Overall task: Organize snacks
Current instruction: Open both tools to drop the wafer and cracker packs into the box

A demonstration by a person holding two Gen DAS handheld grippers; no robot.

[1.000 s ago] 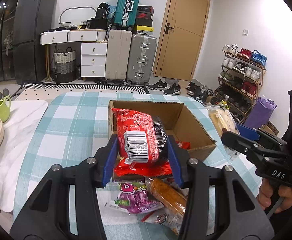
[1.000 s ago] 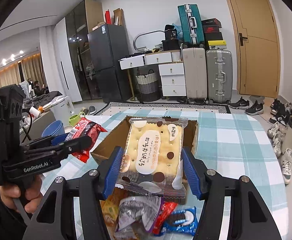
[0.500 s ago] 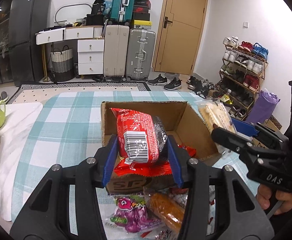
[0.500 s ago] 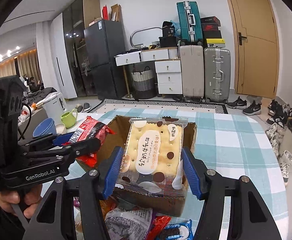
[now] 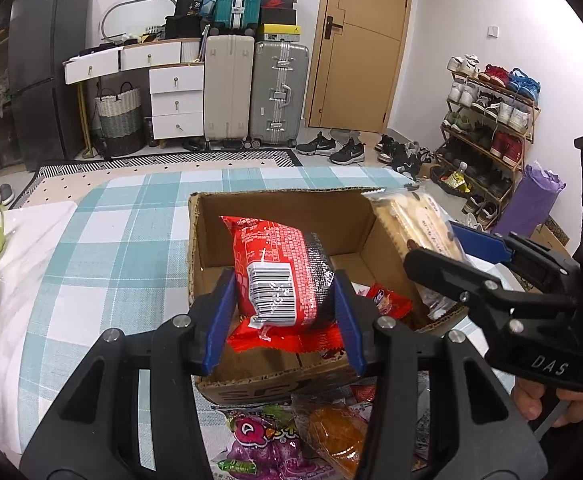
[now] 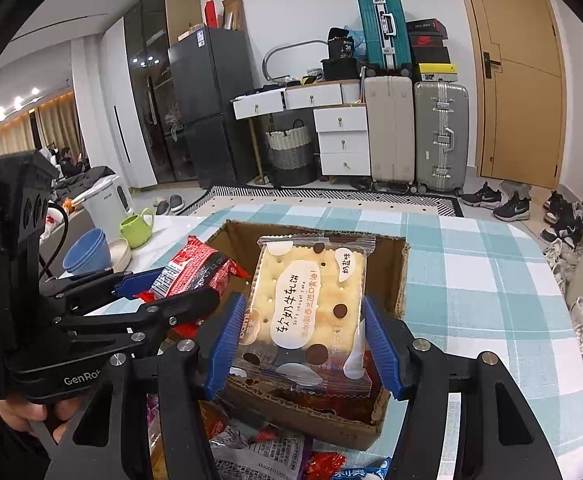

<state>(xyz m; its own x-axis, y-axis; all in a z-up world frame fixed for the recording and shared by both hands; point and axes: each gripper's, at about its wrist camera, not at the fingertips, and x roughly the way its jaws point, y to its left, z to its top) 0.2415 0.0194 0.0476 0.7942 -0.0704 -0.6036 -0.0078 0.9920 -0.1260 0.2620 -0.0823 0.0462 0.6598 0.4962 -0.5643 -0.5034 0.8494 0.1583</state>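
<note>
- Checked tablecloth (image 5: 123, 240): loose snack packets (image 5: 267, 444) are heaped at the near edge.
- Left gripper (image 5: 283, 304): closed narrowly on red packet (image 5: 275, 272), judged light, soft, crushable.
- Right gripper (image 6: 303, 336): clamped across cracker pack (image 6: 307, 304), judged brittle; edges are best held.
- Cardboard box (image 5: 275, 204): both packets are held over it.

Pretty bright, even indoor light from my end, ceiling spotlights (image 6: 17, 102) glowing far left. Heavy fisheye bending and black vignette at the corners. Everything's sharp, no real motion blur, soft shadows only.
</note>
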